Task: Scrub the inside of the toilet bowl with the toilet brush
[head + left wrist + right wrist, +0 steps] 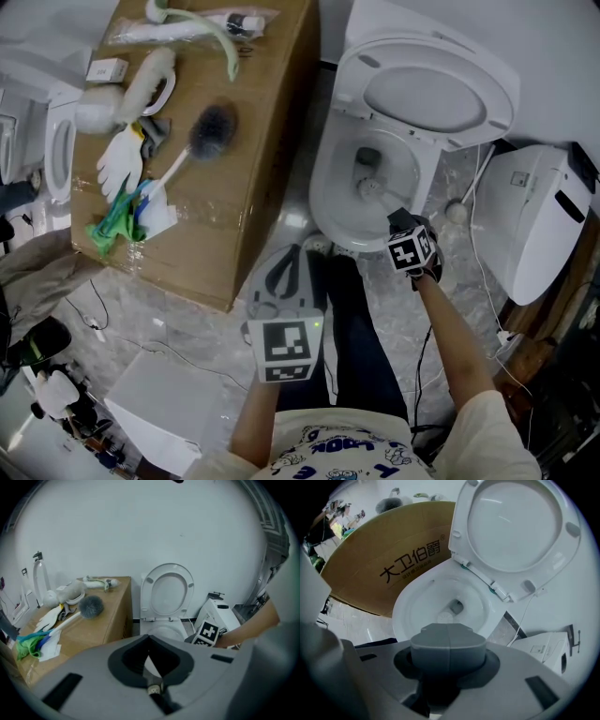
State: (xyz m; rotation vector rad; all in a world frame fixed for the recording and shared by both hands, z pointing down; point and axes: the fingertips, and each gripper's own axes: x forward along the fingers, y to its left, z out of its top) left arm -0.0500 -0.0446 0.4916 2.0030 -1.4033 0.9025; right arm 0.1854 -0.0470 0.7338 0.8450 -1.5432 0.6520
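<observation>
The white toilet bowl (323,192) stands with its seat and lid (436,94) raised. My right gripper (397,219) hangs over the bowl's near rim, shut on the handle of a white toilet brush. The brush head (368,187) sits low inside the bowl near the drain. In the right gripper view the jaws of my right gripper (447,641) are pressed together, with the brush head (444,617) just beyond them in the bowl (401,613). My left gripper (293,251) is held back in front of the toilet, shut and holding nothing. Its view faces the toilet (161,630).
A large cardboard box (253,197) left of the toilet carries a second brush with a grey fluffy head (214,127), white gloves (120,159), a green cloth (117,220) and packets. A white fixture (534,220) lies right of the toilet, with a cable (478,272) on the floor.
</observation>
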